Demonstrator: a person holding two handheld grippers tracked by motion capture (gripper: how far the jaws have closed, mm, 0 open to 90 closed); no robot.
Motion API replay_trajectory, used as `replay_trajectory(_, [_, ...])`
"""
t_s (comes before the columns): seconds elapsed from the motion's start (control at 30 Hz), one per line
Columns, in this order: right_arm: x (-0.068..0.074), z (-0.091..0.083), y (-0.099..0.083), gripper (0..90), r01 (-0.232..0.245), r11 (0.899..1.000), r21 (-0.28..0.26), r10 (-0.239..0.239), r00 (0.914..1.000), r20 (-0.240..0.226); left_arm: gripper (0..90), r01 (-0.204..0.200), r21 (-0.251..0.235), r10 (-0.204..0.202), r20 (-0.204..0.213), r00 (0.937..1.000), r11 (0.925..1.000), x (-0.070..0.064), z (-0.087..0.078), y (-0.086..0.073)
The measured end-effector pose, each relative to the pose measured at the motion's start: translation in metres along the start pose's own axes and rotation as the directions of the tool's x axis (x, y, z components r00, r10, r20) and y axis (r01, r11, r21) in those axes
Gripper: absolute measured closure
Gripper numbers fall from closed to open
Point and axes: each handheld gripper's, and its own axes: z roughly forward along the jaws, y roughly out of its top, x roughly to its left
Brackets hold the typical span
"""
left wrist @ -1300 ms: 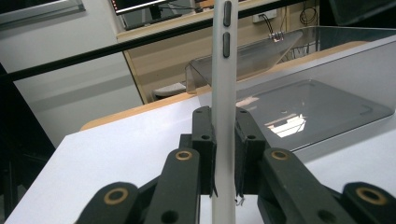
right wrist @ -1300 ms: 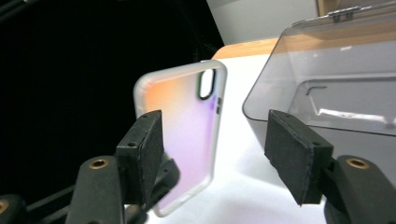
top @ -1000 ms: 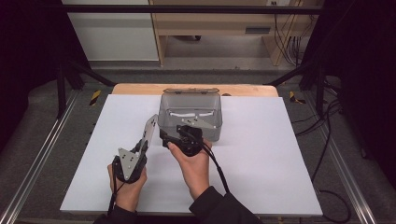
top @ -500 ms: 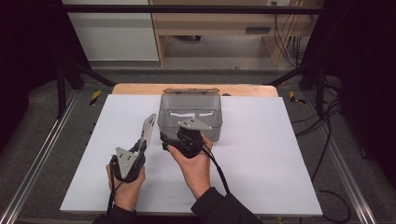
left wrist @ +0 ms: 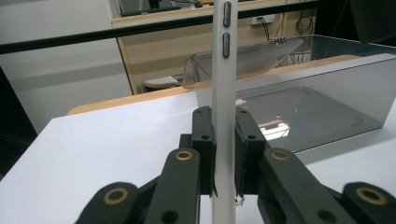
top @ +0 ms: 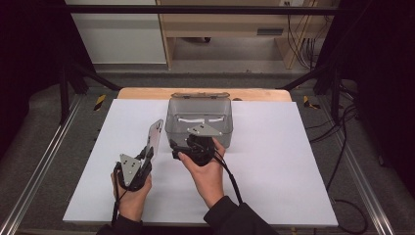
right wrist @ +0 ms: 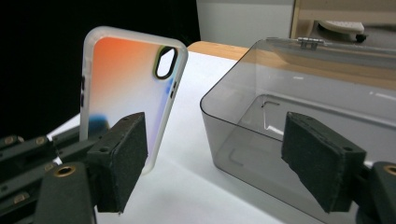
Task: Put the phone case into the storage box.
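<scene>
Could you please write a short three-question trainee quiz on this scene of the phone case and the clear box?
1. True or false: the left gripper is shut on the phone case.
2. Which gripper is open: A) left, B) right?
3. Fill in: the lid of the clear box is ____.

Key: 1 true, the jaws clamp the edge of the case. 2 B, its jaws stand wide apart beside the box. 3 open, hinged back behind the box.
</scene>
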Motion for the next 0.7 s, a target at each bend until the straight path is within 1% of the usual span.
replay_trajectory(0.07, [-0.001,-0.001,-0.002,20.1,0.035,0.999,-0.002,-0.035,0.9994,-0.001,81.0,0.012,0.003,-0.012,0.006,0.9999,0.9999,0.001,0.000,0.000])
replay_trajectory(0.1, [-0.001,-0.001,-0.002,20.1,0.035,0.999,-0.002,-0.035,0.9994,-0.001,81.0,0.012,0.003,-0.012,0.006,0.9999,0.9999,0.001,0.000,0.000])
replay_trajectory(0.13, [-0.004,-0.004,-0.006,18.3,0.083,0.996,-0.014,-0.083,0.9965,0.000,81.0,0.019,0.006,-0.019,0.009,0.9998,0.9998,0.001,0.000,0.000])
replay_trajectory(0.17, [-0.004,-0.004,-0.006,18.3,0.083,0.996,-0.014,-0.083,0.9965,0.000,81.0,0.022,0.008,-0.023,0.010,0.9997,0.9997,0.002,0.000,0.000])
replay_trajectory(0.27, [-0.011,-0.007,-0.013,16.2,0.134,0.991,-0.017,-0.134,0.9910,0.009,81.0,0.043,0.016,-0.043,0.017,0.9989,0.9989,0.004,0.001,0.000])
replay_trajectory(0.3, [-0.017,-0.011,-0.017,16.0,0.172,0.985,-0.012,-0.171,0.9850,0.019,81.0,0.056,0.020,-0.056,0.020,0.9982,0.9982,0.005,0.001,-0.001])
replay_trajectory(0.33, [-0.019,-0.012,-0.019,15.9,0.185,0.983,-0.010,-0.185,0.9824,0.025,81.0,0.060,0.024,-0.060,0.021,0.9980,0.9979,0.006,0.001,-0.001])
replay_trajectory(0.37, [-0.019,-0.012,-0.019,15.9,0.185,0.983,-0.010,-0.185,0.9824,0.025,81.0,0.060,0.024,-0.060,0.021,0.9980,0.9979,0.006,0.001,-0.001])
replay_trajectory(0.4, [-0.027,-0.017,-0.024,15.9,0.222,0.975,-0.010,-0.221,0.9743,0.044,81.0,0.070,0.027,-0.071,0.023,0.9972,0.9972,0.007,0.001,0.000])
replay_trajectory(0.47, [-0.029,-0.019,-0.025,15.9,0.228,0.974,-0.011,-0.227,0.9728,0.048,81.0,0.085,0.031,-0.085,0.028,0.9960,0.9959,0.008,0.001,0.000])
replay_trajectory(0.5, [-0.038,-0.025,-0.030,16.0,0.247,0.969,-0.014,-0.246,0.9674,0.061,81.0,0.093,0.033,-0.094,0.031,0.9950,0.9951,0.009,0.001,0.000])
replay_trajectory(0.53, [-0.038,-0.025,-0.030,16.0,0.247,0.969,-0.014,-0.246,0.9674,0.061,81.0,0.102,0.037,-0.103,0.034,0.9941,0.9941,0.010,0.001,0.000])
replay_trajectory(0.57, [-0.042,-0.028,-0.032,16.0,0.255,0.967,-0.012,-0.254,0.9647,0.069,81.0,0.109,0.040,-0.111,0.037,0.9932,0.9932,0.010,0.002,0.000])
replay_trajectory(0.6, [-0.051,-0.035,-0.035,16.0,0.261,0.965,-0.018,-0.259,0.9626,0.079,81.0,0.127,0.047,-0.129,0.045,0.9907,0.9908,0.011,0.002,-0.001])
replay_trajectory(0.63, [-0.055,-0.037,-0.037,16.0,0.266,0.964,-0.019,-0.263,0.9611,0.083,81.0,0.136,0.051,-0.138,0.049,0.9892,0.9894,0.011,0.002,-0.001])
replay_trajectory(0.67, [-0.055,-0.037,-0.037,16.0,0.266,0.964,-0.019,-0.263,0.9611,0.083,81.0,0.136,0.051,-0.138,0.049,0.9892,0.9894,0.011,0.002,-0.001])
replay_trajectory(0.7, [-0.066,-0.046,-0.043,15.5,0.276,0.961,-0.026,-0.272,0.9572,0.098,81.0,0.142,0.056,-0.145,0.053,0.9880,0.9882,0.011,0.002,-0.001])
